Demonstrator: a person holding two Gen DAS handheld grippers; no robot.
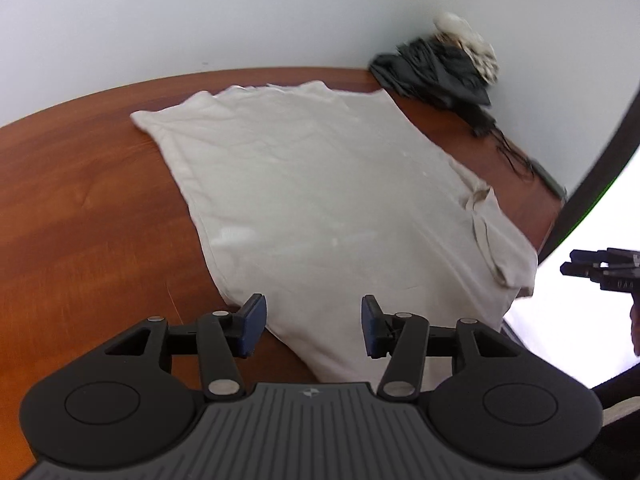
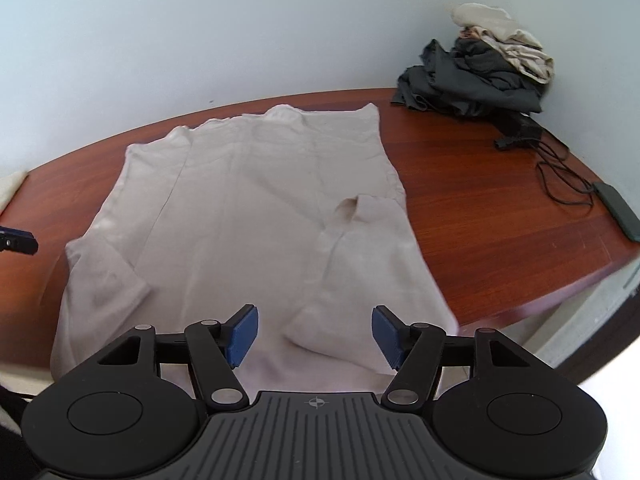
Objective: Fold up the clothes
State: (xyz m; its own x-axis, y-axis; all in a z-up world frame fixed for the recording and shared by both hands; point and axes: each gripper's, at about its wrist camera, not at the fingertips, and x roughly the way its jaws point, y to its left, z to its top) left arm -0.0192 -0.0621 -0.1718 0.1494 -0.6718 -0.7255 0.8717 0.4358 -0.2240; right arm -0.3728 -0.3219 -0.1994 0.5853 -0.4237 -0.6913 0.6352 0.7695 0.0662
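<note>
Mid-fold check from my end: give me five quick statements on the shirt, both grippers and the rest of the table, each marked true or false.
1. The beige shirt lies spread on the wooden table. True.
2. The right gripper is clamped on a sleeve. False: its jaws are open, with nothing pinched.
3. The left gripper is open and holds nothing. True.
4. The pile of clothes sits at the table's near edge. False: it is at the far right corner by the wall.
5. A dark phone with a cable lies right of the shirt. True.
</note>
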